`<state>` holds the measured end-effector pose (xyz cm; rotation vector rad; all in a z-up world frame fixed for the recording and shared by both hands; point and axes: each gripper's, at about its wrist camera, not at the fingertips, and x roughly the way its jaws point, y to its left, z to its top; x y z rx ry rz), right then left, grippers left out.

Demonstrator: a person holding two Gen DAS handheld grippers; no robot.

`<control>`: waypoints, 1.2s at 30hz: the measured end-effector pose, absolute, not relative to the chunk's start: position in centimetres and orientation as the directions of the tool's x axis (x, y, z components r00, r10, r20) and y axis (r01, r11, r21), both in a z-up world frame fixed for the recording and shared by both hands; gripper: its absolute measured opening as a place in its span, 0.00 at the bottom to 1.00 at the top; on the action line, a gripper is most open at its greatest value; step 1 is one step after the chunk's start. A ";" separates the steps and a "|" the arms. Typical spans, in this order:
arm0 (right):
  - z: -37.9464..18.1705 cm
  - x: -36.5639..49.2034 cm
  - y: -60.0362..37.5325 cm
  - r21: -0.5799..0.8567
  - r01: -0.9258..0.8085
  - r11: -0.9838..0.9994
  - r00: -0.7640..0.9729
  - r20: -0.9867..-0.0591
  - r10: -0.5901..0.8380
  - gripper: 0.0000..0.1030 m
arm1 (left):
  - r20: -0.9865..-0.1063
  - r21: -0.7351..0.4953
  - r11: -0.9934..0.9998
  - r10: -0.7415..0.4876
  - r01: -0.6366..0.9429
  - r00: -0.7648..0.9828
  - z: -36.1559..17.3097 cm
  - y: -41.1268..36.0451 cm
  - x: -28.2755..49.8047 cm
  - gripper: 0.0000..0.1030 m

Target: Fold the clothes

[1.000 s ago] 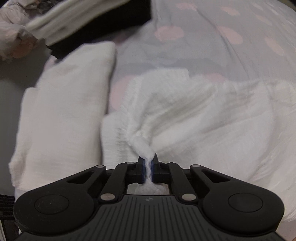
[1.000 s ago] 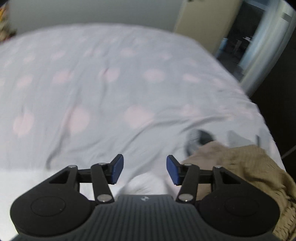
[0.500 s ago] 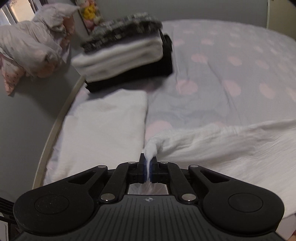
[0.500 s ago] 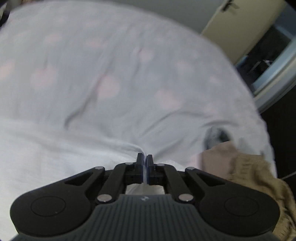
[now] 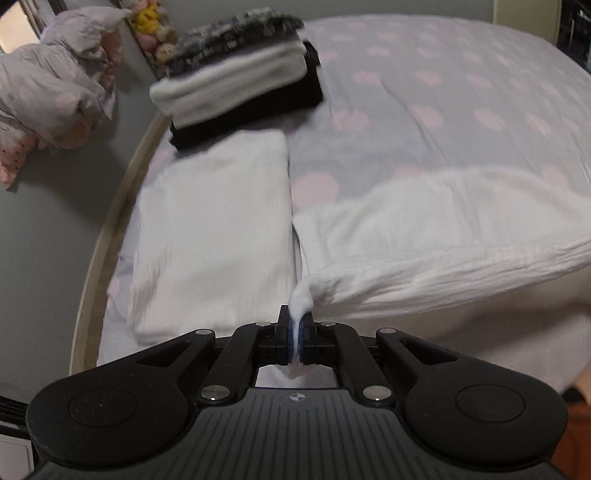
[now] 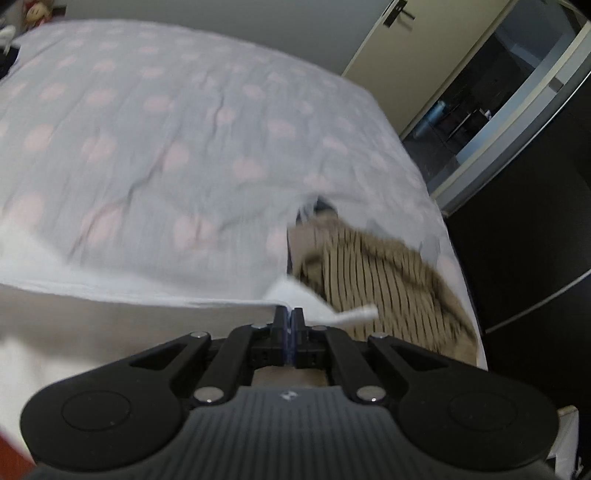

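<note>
left wrist view: a bed (image 5: 461,110) with a grey sheet dotted in pink fills the frame. at far left sits a stack of folded clothes (image 5: 240,77), patterned on top, white in the middle, black beneath. just near of it lies a folded white cloth (image 5: 214,236), flat along the left edge of the bed. a crumpled pale duvet (image 5: 55,88) lies on the floor far left, with soft toys (image 5: 155,33) against the wall behind it. the white garment (image 5: 443,236) stretches from the centre to the right edge of the frame, its near hem lifted off the sheet. the left gripper (image 5: 295,332) has its jaws pressed together on a bunched corner of that garment, which rises as a small tuft just beyond the tips. the folded white cloth lies just beside the pinched corner, to its left.

right wrist view: the same dotted bed reaches to the far wall. a tan ribbed garment (image 6: 373,273) lies heaped at the right edge of the bed, with an open doorway (image 6: 480,99) beyond. the right gripper (image 6: 288,332) is closed on the white garment's hem, which runs taut to the left. a loose white end (image 6: 354,314) pokes out to the right, over the tan heap.
</note>
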<state>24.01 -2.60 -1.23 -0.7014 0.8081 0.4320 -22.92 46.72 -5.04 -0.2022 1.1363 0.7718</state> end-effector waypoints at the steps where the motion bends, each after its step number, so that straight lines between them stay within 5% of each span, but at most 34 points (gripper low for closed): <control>1: -1.4 23.2 -3.6 -0.390 -0.600 0.698 0.605 -0.792 0.078 0.01 | -0.876 0.230 0.734 0.442 -0.639 0.193 -5.2 46.6 -23.3 0.04; 8: -2.1 19.3 -7.8 -0.328 -0.672 0.664 0.476 -0.878 0.048 0.01 | -0.909 0.230 0.764 0.390 -0.602 0.148 -6.6 46.1 -23.9 0.05; 13: -3.1 19.0 -8.8 -0.276 -0.728 0.628 0.395 -0.917 0.055 0.04 | -0.921 0.171 0.778 0.345 -0.605 0.183 -6.4 46.6 -24.2 0.14; 17: -1.7 21.2 -9.4 -0.294 -0.691 0.660 0.450 -0.890 0.076 0.32 | -0.914 0.164 0.775 0.353 -0.611 0.202 -5.3 47.0 -24.2 0.26; 32: -5.0 29.2 -1.2 -0.326 -0.633 0.702 0.544 -0.833 0.104 0.32 | -0.871 0.200 0.785 0.417 -0.587 0.260 -5.2 49.5 -17.8 0.38; 36: -7.3 29.9 1.0 -0.320 -0.658 0.682 0.521 -0.847 0.106 0.34 | -0.857 0.205 0.788 0.431 -0.581 0.282 -5.6 50.4 -15.6 0.50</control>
